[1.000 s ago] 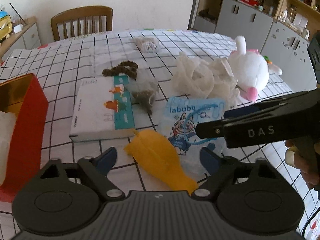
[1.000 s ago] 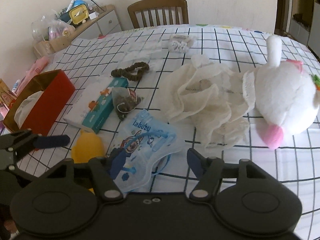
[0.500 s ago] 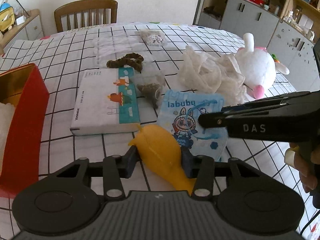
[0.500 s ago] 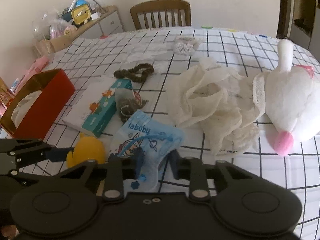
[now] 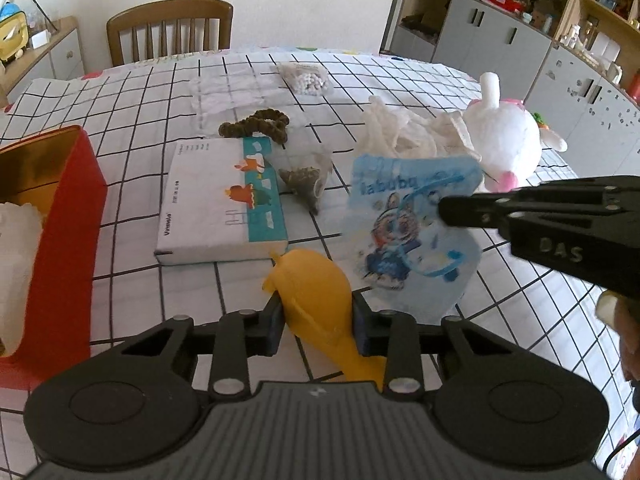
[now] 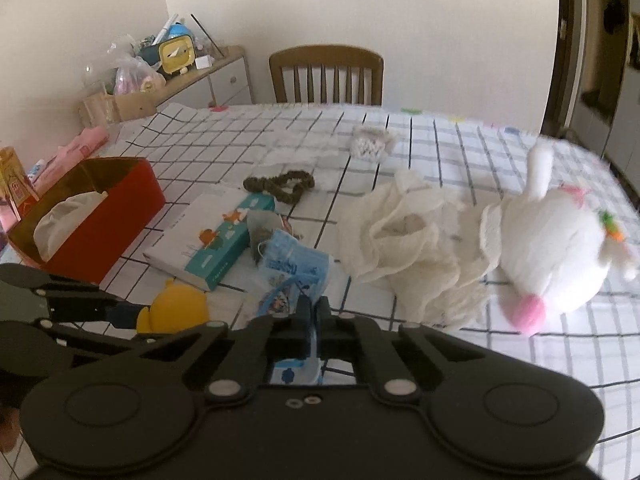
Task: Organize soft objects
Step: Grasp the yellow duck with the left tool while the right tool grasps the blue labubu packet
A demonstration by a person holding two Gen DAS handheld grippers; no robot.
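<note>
A yellow soft toy lies on the checked tablecloth at the near edge. My left gripper is around it, jaws closing, and both pads touch its sides. A blue "labubu" pouch hangs tilted just above the cloth. My right gripper is shut on its right edge. In the right wrist view the pouch is pinched between the closed fingers of the right gripper, with the yellow toy to its left.
A red box holding white cloth stands at the left. Behind are a white-and-teal pack, a small mesh sachet, a brown scrunchie, crumpled white cloth and a white plush rabbit. A chair stands beyond the table.
Both grippers went from open to closed. The left pads came in against the yellow toy. The right one pinched the blue pouch and raised it off the cloth.
</note>
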